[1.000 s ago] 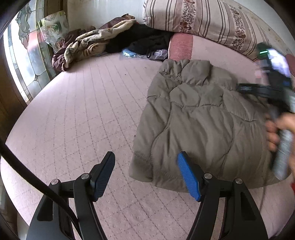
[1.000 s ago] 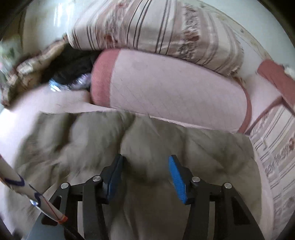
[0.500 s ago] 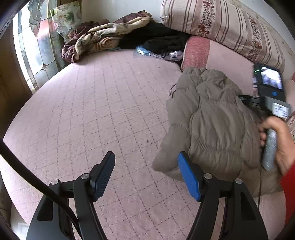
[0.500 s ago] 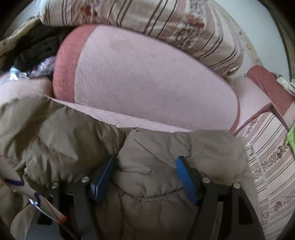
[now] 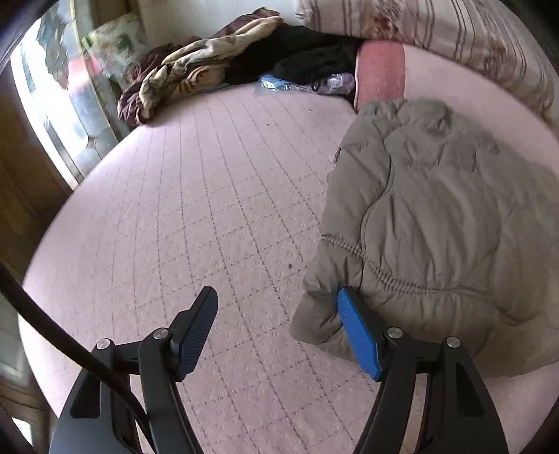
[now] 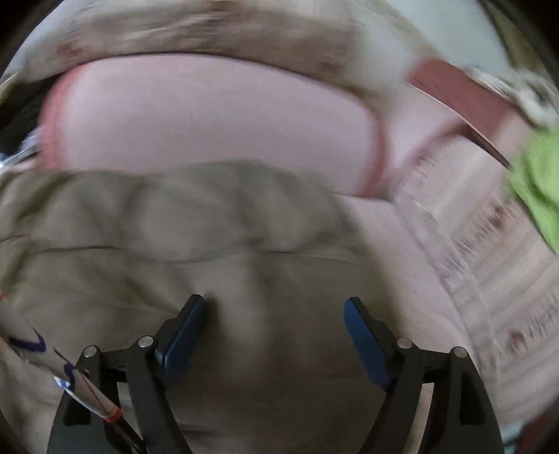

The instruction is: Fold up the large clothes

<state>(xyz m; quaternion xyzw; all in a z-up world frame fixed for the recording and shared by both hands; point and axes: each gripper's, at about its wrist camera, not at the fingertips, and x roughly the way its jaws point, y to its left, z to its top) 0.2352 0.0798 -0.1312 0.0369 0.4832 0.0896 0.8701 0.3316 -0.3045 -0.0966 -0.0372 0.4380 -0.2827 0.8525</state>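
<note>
A folded olive-grey puffer jacket (image 5: 429, 223) lies on the pink quilted bed (image 5: 195, 216), at the right of the left wrist view. My left gripper (image 5: 277, 330) is open and empty, low over the bed, with its right blue pad beside the jacket's near-left corner. In the right wrist view, which is blurred by motion, the jacket (image 6: 209, 251) fills the lower half. My right gripper (image 6: 274, 330) is open just above the jacket and holds nothing.
A pink bolster (image 5: 380, 70) and a striped pillow (image 5: 436, 31) lie behind the jacket. A heap of clothes and blankets (image 5: 195, 73) sits at the far left by the window (image 5: 59, 97). Something green (image 6: 538, 181) lies at the right.
The right gripper has lifted off the jacket and opened wider, and it is moving fast. It has left the left wrist view. The left gripper has shifted closer to the jacket's corner.
</note>
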